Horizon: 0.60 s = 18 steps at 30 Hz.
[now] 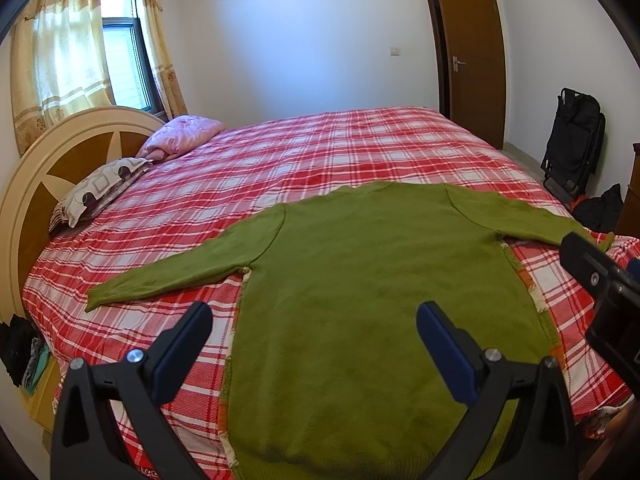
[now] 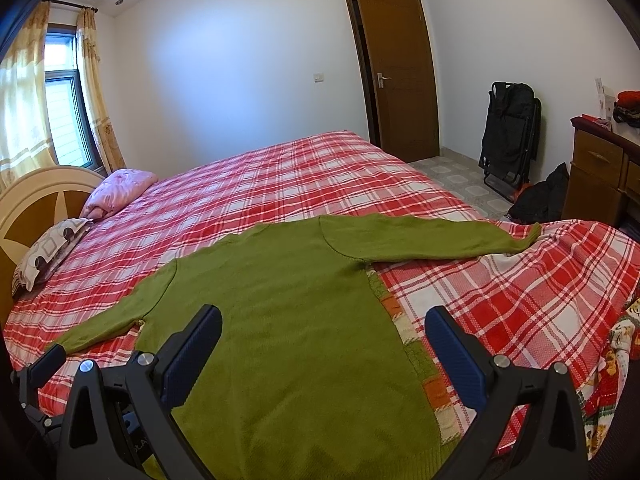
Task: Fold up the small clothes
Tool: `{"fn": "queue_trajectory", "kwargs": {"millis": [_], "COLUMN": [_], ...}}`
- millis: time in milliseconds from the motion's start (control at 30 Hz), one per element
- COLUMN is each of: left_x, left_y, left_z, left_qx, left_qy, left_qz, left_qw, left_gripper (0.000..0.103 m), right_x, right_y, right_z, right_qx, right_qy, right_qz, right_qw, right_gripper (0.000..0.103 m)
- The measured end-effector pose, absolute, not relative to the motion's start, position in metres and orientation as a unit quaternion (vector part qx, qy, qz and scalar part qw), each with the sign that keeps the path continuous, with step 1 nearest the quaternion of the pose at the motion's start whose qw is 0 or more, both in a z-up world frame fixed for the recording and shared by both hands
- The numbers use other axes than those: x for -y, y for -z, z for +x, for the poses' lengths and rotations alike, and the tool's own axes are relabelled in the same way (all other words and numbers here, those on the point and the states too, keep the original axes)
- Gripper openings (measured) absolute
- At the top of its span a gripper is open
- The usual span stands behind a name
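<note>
Hovering over the sweater (image 1: 360, 280), nothing gripped yet.
I hold both hand-held grippers, left (image 1: 314, 344) and right (image 2: 324, 344), spread above its hem; sleeves lie outstretched on the bed (image 1: 320, 148), ready for folding.

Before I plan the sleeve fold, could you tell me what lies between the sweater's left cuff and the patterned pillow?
Only bare red plaid bedspread lies between the green sweater's cuff and the patterned pillow; the left wrist view shows it best.

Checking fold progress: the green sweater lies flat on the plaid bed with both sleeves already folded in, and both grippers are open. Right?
Not quite. Both views show the green sweater with both sleeves spread outward, not folded. The left gripper and right gripper are open.
</note>
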<state>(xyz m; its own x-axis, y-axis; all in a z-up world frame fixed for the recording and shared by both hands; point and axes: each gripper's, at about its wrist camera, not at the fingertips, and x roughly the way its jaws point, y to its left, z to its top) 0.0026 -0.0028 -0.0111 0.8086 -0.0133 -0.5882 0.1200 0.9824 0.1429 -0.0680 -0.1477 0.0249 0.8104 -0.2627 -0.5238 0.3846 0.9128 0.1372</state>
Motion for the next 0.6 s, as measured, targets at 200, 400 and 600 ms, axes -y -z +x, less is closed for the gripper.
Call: {"fn": "queue_trajectory", "kwargs": {"millis": [200,400,600], "left_x": [0.002,0.004,0.004], "left_y": [0.013,0.017,0.021], "left_z": [0.008,0.013,0.021], "left_qx": [-0.315,-0.322,-0.328], "left_qy": [0.035,0.035,0.041], "left_qz": [0.083,0.082,0.078], "left_qw": [0.945,0.943,0.941], "left_gripper": [0.103,0.103,0.103], "right_x": [0.153,0.159,0.165], "right_y": [-0.023,-0.017,-0.016], "right_z": [-0.064,-0.058,-0.048], "right_qx": [-0.261,-0.269,-0.273], "right_qy": [0.173,0.176,0.179], "right_qz": [0.122,0.125,0.119], "right_qw": [0.942,0.938,0.938], "right_gripper": [0.102,0.102,0.102]}}
